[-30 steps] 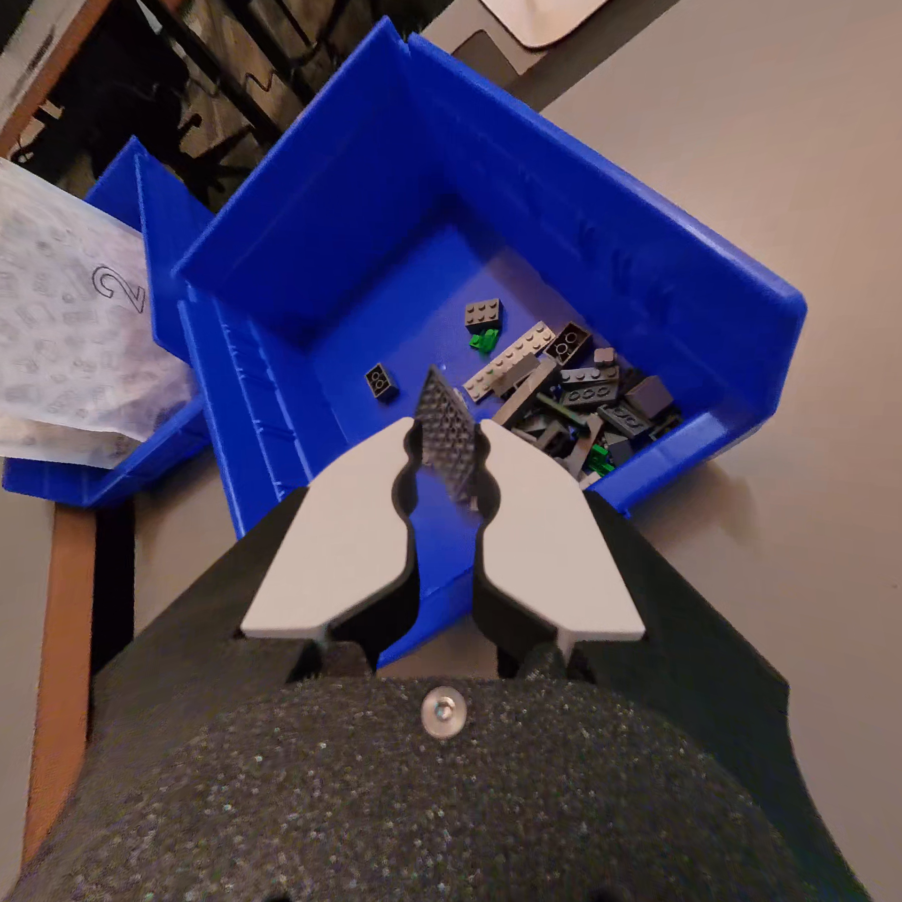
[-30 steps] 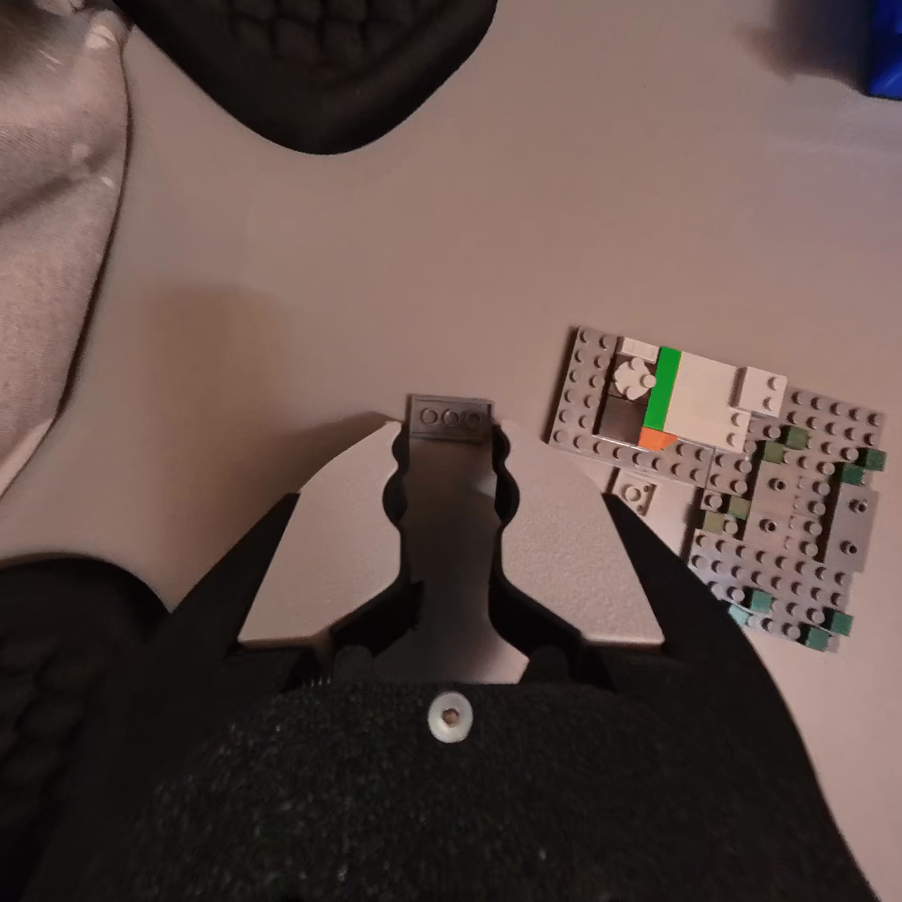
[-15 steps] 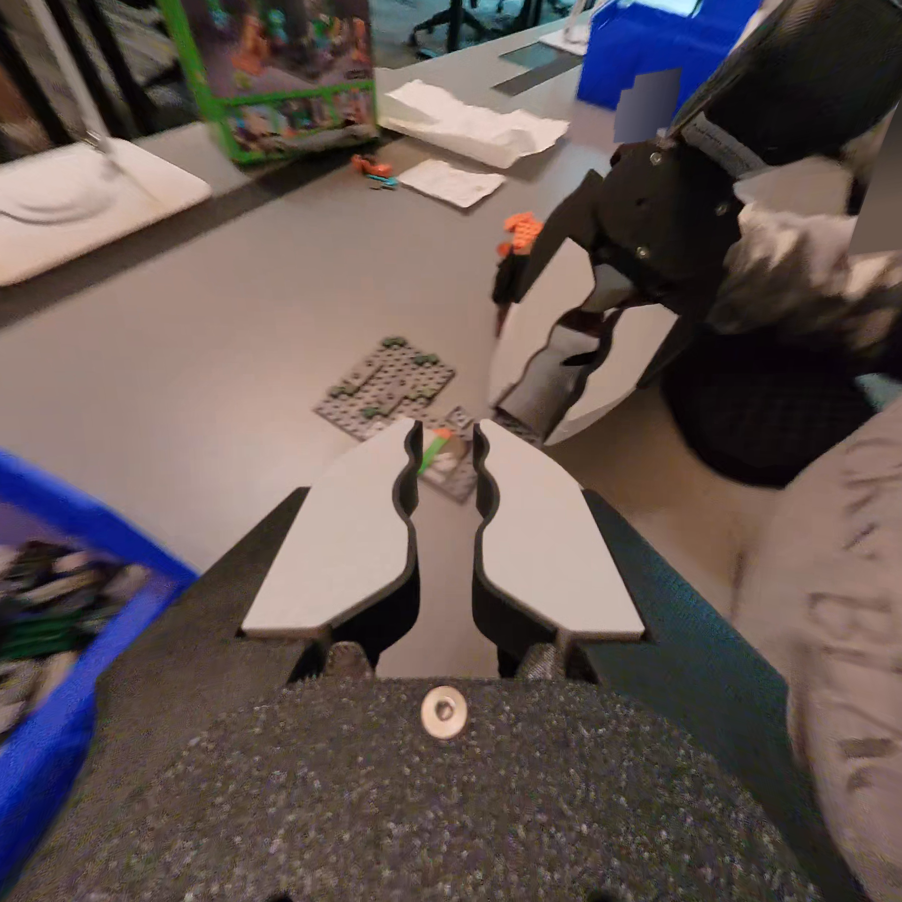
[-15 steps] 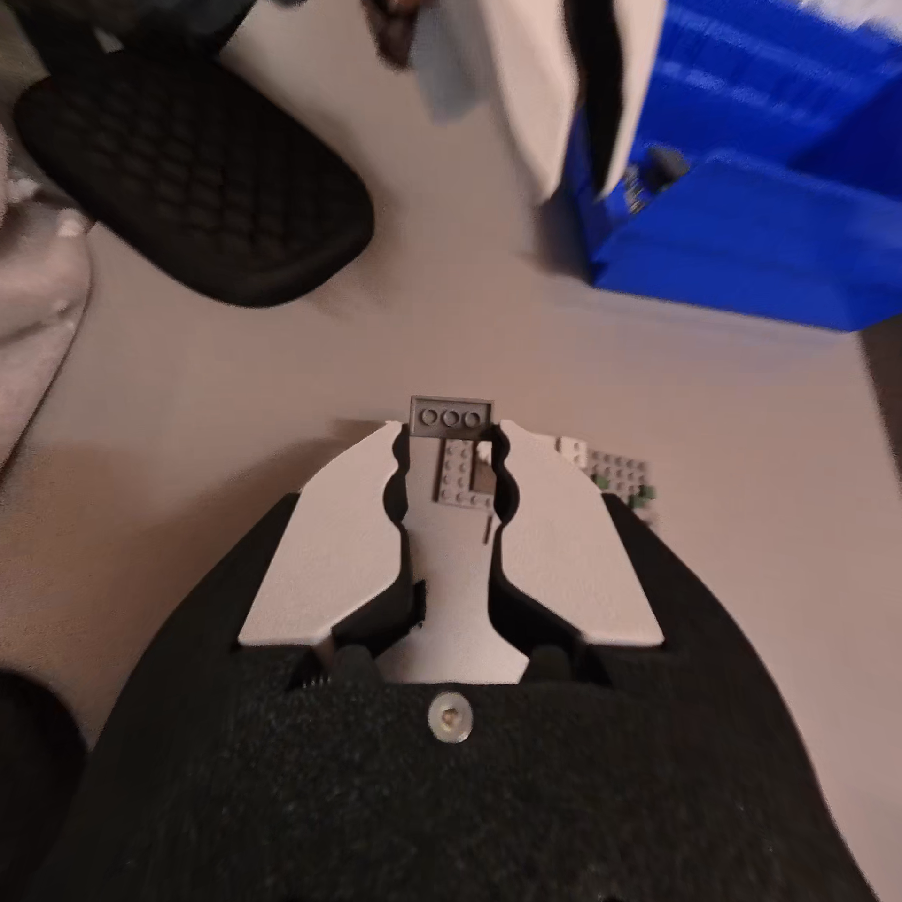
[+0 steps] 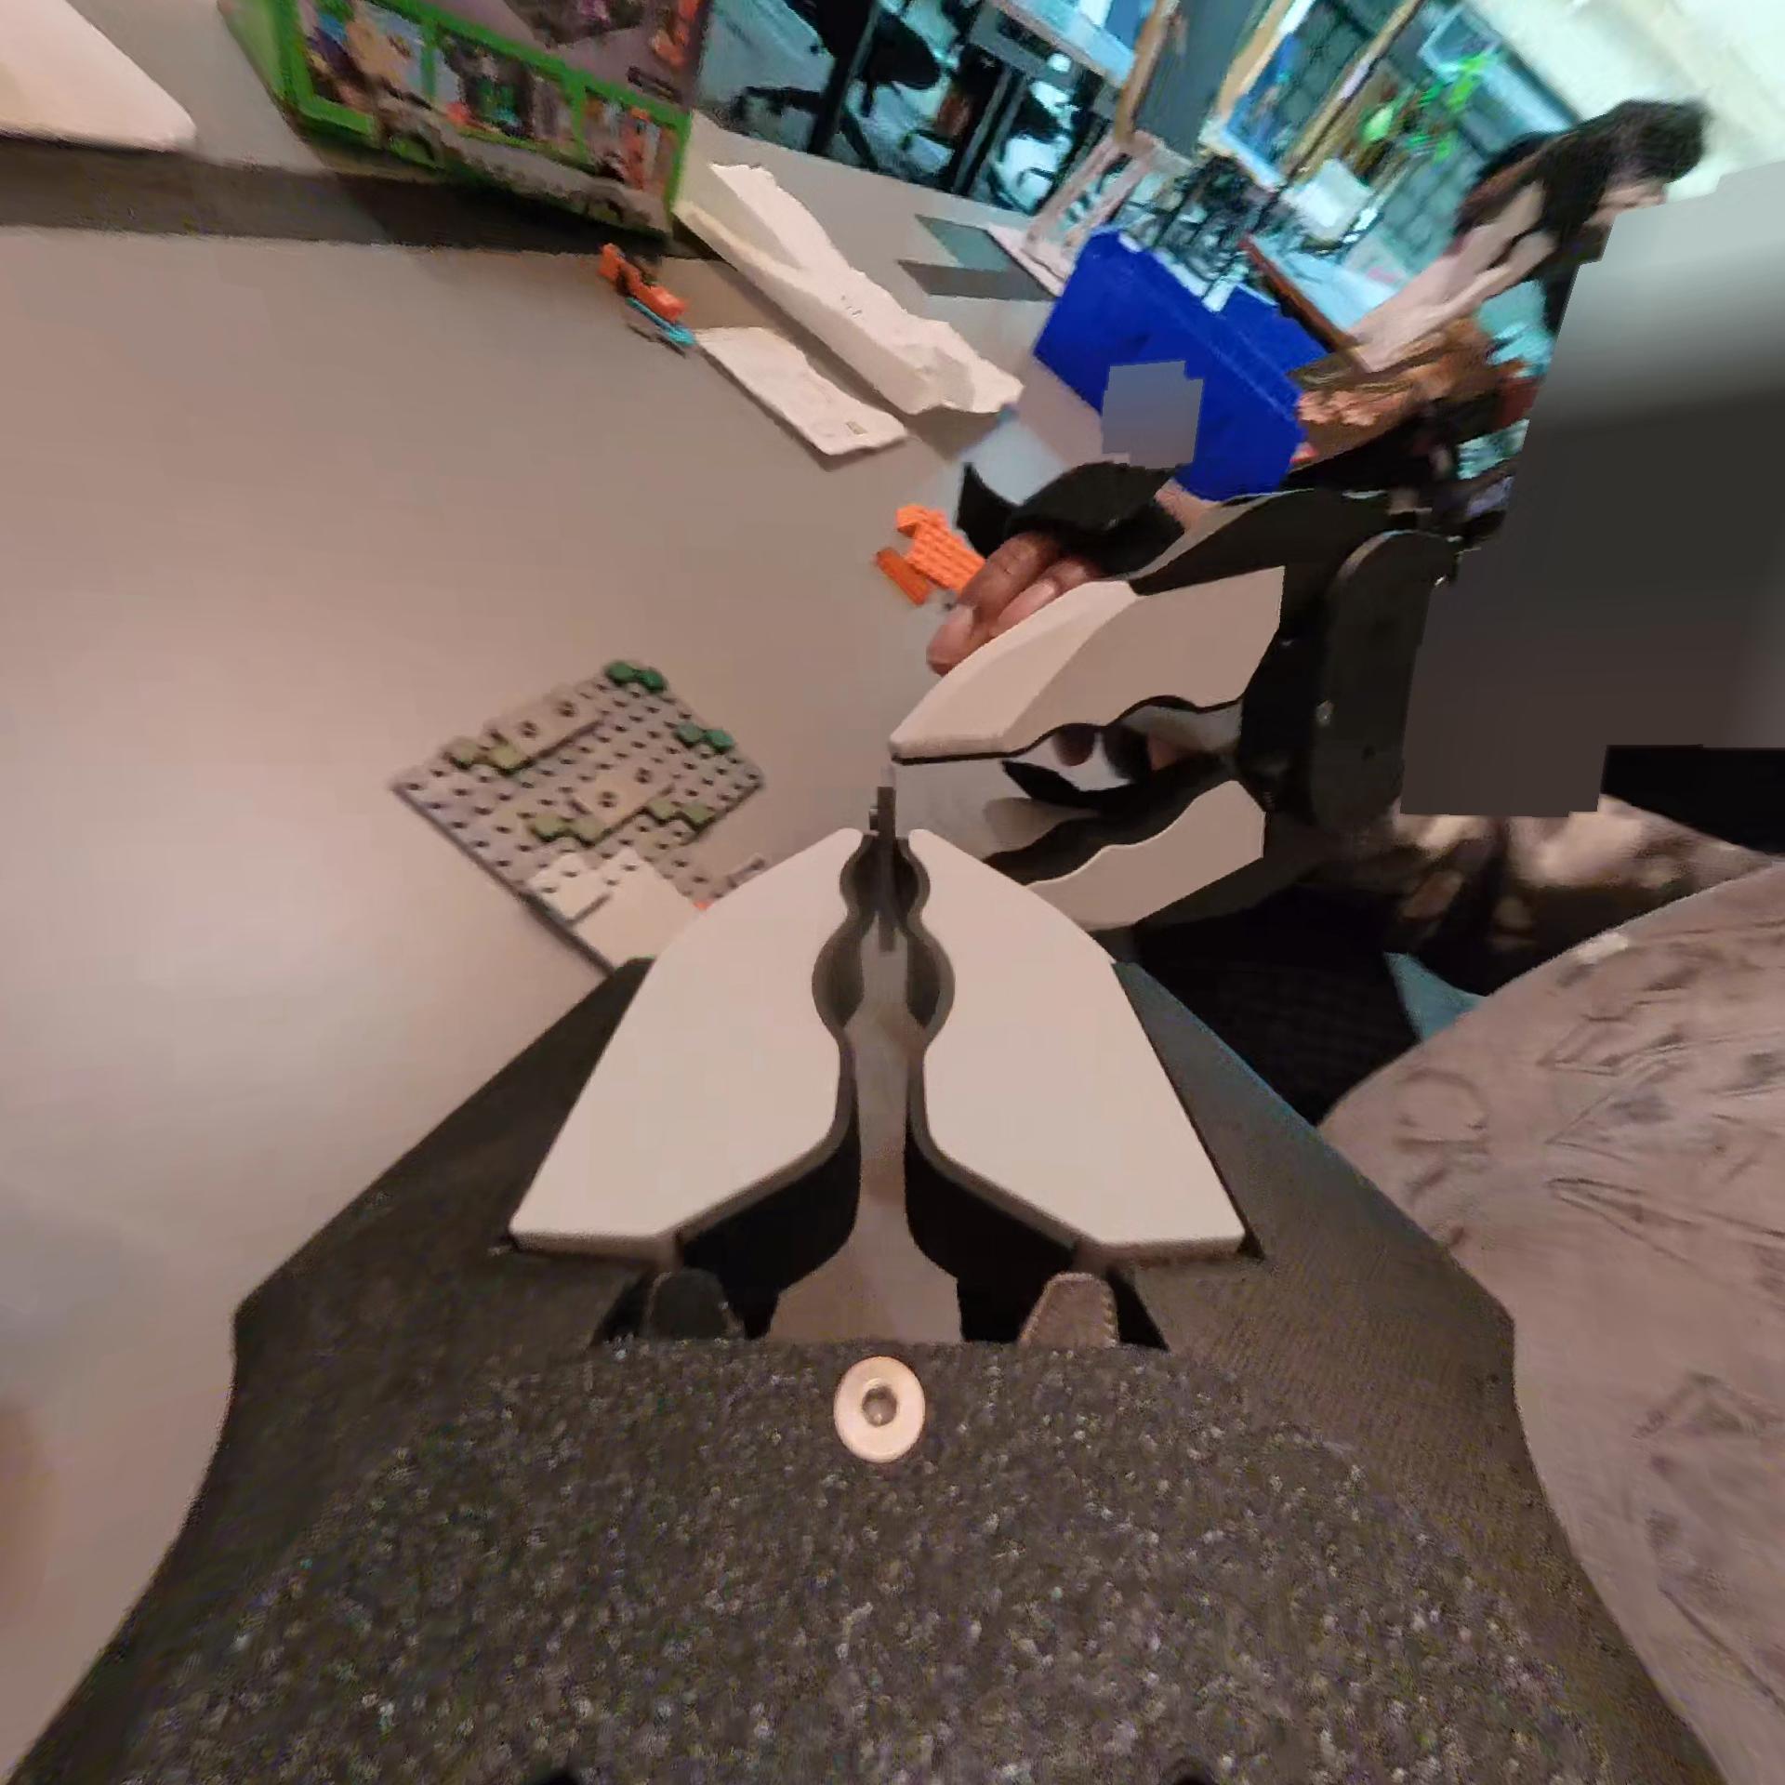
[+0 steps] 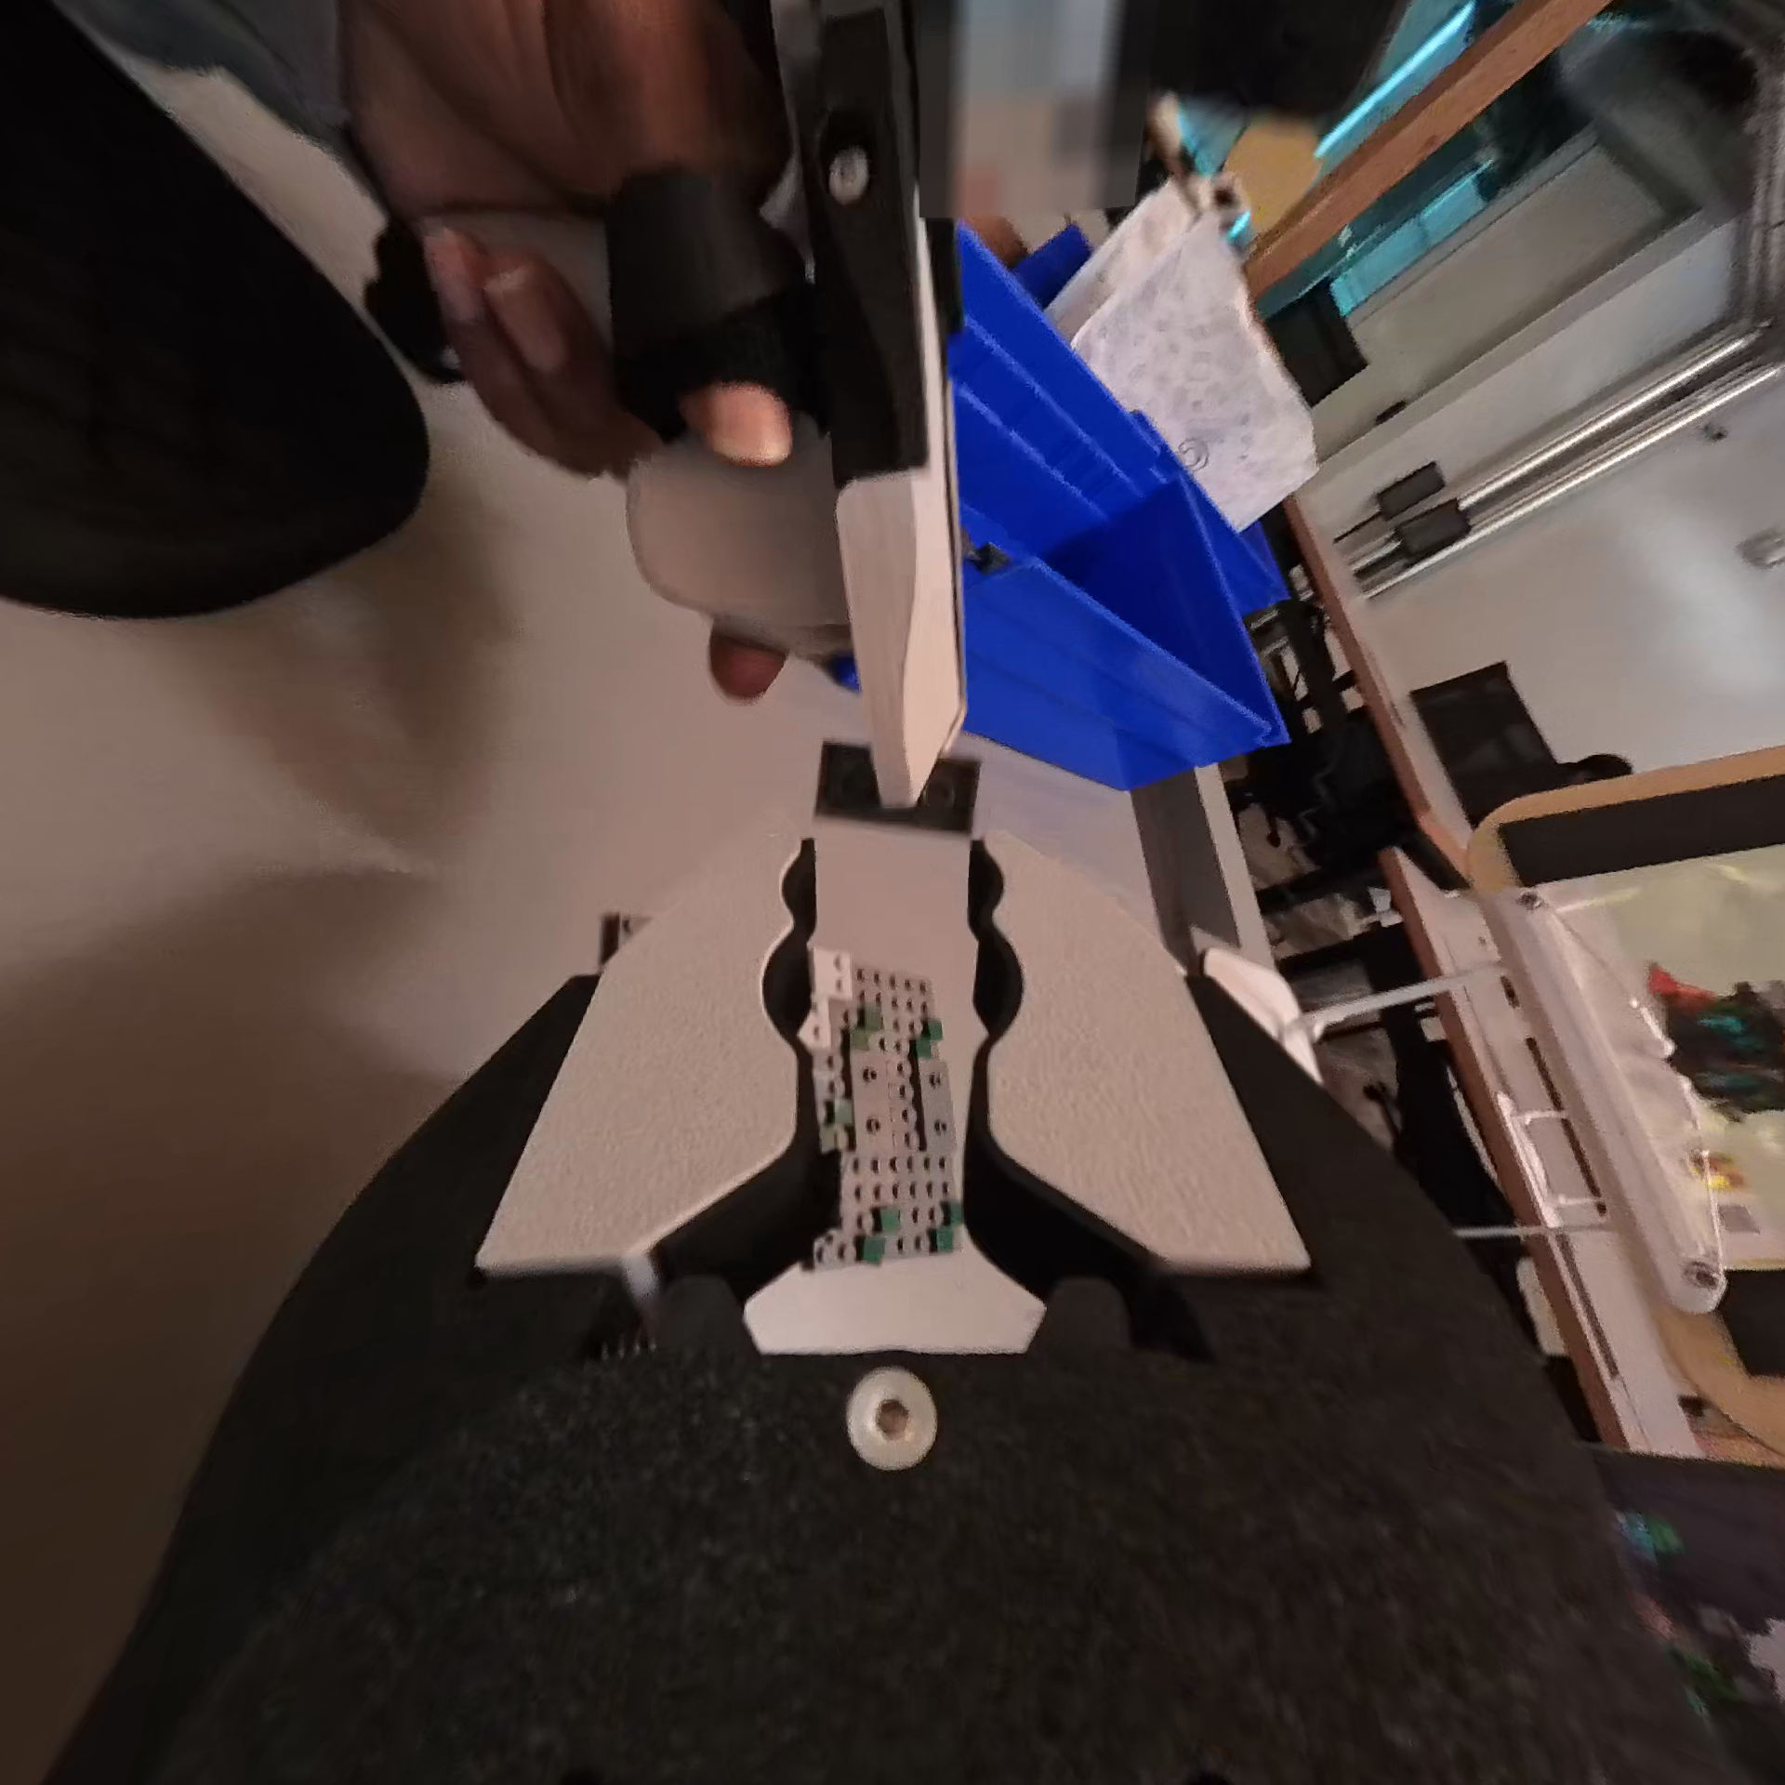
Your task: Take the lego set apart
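Observation:
A small dark grey plate sits crosswise between my right gripper's fingertips, which are shut on its two ends. My left gripper comes down from above and pinches the plate's middle. In the left wrist view my left gripper is shut on the plate, seen edge-on, with the right gripper just beyond it. The lego set, a grey studded base with green and white pieces, lies flat on the table below; it also shows between my right fingers.
Blue bins stand behind the plate. An orange lego piece, white papers and a green lego box lie farther off. A black cushion and grey cloth are near. My two grippers' fingertips are within a few centimetres of each other.
My left gripper let go of a studded plate over the blue bin, swung across and shut on the plate in my right gripper. My right gripper lifted and turned with that plate.

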Available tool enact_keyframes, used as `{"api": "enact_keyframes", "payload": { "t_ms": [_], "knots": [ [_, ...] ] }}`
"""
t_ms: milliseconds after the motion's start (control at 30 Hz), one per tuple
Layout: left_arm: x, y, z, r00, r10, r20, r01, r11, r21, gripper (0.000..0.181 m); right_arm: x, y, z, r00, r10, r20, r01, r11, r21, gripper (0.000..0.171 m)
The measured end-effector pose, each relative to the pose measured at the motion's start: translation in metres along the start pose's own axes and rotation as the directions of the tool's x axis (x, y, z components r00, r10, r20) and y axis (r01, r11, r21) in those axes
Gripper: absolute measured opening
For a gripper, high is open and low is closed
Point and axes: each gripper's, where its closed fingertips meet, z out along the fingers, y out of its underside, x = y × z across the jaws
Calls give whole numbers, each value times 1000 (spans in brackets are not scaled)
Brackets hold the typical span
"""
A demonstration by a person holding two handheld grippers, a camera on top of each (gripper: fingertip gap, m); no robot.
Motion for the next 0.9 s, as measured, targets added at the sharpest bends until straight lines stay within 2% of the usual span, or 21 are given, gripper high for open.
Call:
{"api": "enact_keyframes", "payload": {
  "t_ms": [67, 167, 267, 367, 533, 600, 667, 800, 900],
  "knots": [
    [-11, -11, -14, 998, 22, 52, -23, 999, 27, 3, -2, 17, 0, 996, 58, 71, -54, 996, -68, 37],
    [-50, -35, -50, 959, 102, 265, -122, 991, 58, 3, -13, 52, -2, 958, 191, 212, -148, 968, -203, 33],
    [-100, -49, -95, 836, 185, 517, -204, 979, -21, 3, -25, 74, 0, 900, 328, 286, -251, 929, -273, 31],
    [-139, -53, -128, 740, 190, 645, -179, 980, -84, 4, -37, 88, 5, 828, 457, 324, -348, 873, -342, 31],
    [-183, -31, -147, 664, 216, 716, -83, 973, -216, 3, -48, 94, 12, 777, 527, 343, -397, 834, -383, 30],
    [-192, -24, -147, 647, 229, 728, -70, 968, -242, 6, -49, 94, 12, 767, 537, 350, -404, 829, -387, 17],
    [-196, -19, -146, 637, 242, 732, -69, 964, -258, 14, -50, 94, 10, 765, 533, 362, -391, 830, -398, 16],
    [-184, -19, -140, 635, 293, 715, -130, 952, -276, 25, -43, 80, 9, 776, 512, 368, -411, 854, -320, 16],
    [-160, -24, -130, 609, 422, 672, -278, 907, -318, 27, -33, 54, 7, 731, 563, 386, -520, 826, -219, 16]
  ]
}}
